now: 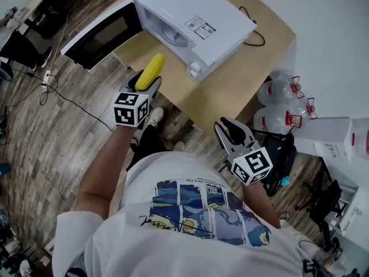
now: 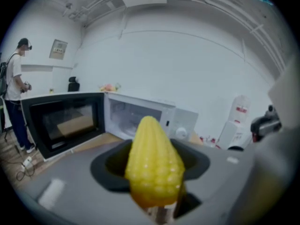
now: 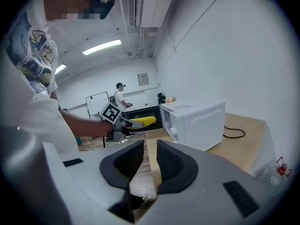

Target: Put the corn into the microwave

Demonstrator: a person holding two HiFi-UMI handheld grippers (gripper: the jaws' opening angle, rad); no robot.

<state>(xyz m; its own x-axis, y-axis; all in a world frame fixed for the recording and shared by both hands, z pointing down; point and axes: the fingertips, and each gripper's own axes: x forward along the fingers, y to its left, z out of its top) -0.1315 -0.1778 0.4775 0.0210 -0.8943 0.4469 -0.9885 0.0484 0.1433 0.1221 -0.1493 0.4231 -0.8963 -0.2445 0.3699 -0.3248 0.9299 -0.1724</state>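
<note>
A yellow corn cob sticks out from my left gripper, which is shut on its lower end. It points toward the white microwave, whose door hangs wide open to the left. In the left gripper view the corn stands between the jaws, with the lit microwave cavity a short way beyond it. My right gripper hovers at the table's near edge with nothing between its jaws, which stand a narrow gap apart. The right gripper view shows that gripper, the microwave and the held corn.
The microwave sits on a wooden table with a black cable behind it. Large water bottles and a white box stand on the floor at the right. Another person stands far off at the left.
</note>
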